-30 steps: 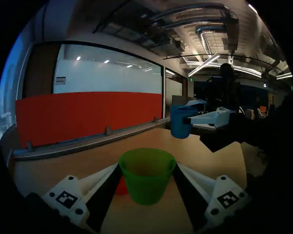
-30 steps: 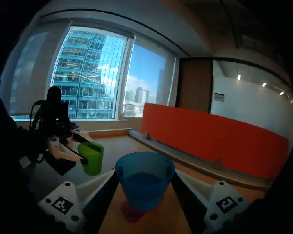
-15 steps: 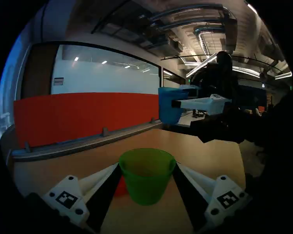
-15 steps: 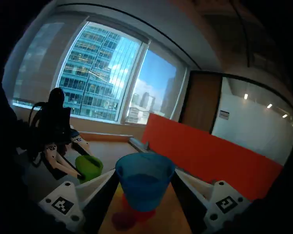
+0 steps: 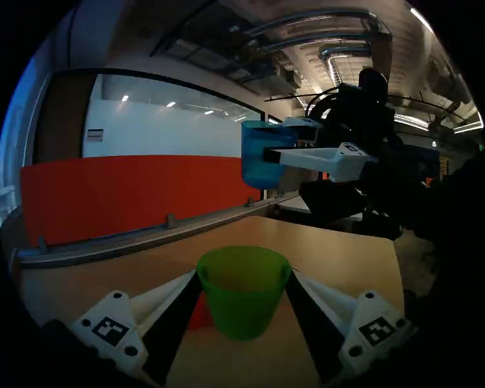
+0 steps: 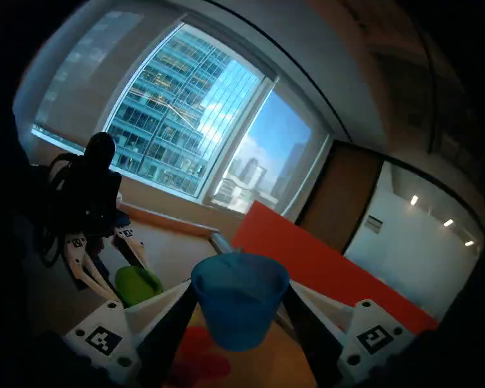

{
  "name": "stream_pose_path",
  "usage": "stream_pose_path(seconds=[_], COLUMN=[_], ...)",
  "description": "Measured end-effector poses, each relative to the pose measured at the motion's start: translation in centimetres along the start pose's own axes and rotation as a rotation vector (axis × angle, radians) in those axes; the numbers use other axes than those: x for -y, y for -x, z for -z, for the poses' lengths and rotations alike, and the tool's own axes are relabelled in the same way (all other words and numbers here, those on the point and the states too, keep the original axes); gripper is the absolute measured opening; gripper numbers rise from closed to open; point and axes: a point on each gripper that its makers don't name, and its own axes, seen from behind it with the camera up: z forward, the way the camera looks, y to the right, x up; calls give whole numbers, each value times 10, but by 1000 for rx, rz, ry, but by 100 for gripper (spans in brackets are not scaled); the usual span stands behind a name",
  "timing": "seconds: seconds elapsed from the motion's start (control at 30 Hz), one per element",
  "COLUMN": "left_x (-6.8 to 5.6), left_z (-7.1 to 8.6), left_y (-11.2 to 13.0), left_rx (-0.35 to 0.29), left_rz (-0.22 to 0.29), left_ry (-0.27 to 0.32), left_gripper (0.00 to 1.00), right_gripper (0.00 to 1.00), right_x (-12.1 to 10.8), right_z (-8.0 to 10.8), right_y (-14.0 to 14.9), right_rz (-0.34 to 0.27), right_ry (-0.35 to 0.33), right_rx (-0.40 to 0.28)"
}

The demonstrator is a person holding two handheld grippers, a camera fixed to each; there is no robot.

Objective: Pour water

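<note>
Two cups, two grippers. Left gripper (image 5: 242, 299) pinches the green plastic cup (image 5: 244, 284) between both fingers, upright, at bottom centre of the left gripper view. Right gripper (image 6: 240, 310) clamps the blue translucent plastic cup (image 6: 240, 294) at bottom centre of the right gripper view. Versus 0.5 s ago, the blue cup sits higher and further left in the left gripper view, now upper centre, above the green one. Bare wooden tabletop (image 5: 145, 271) lies between green cup and orange partition (image 5: 126, 187). Table edge runs at right.
</note>
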Motion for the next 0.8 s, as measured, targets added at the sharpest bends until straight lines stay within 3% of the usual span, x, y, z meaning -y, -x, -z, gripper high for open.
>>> stream_pose_path(seconds=[0.8], left_x=[-3], left_z=[-3], left_y=[-7], left_rx=[-1], left_rz=[-7], left_ry=[7], left_gripper=[88], right_gripper=[90], right_x=[-22], right_z=[-28], right_y=[-33], right_rz=[293], right_ry=[18], right_rx=[-3])
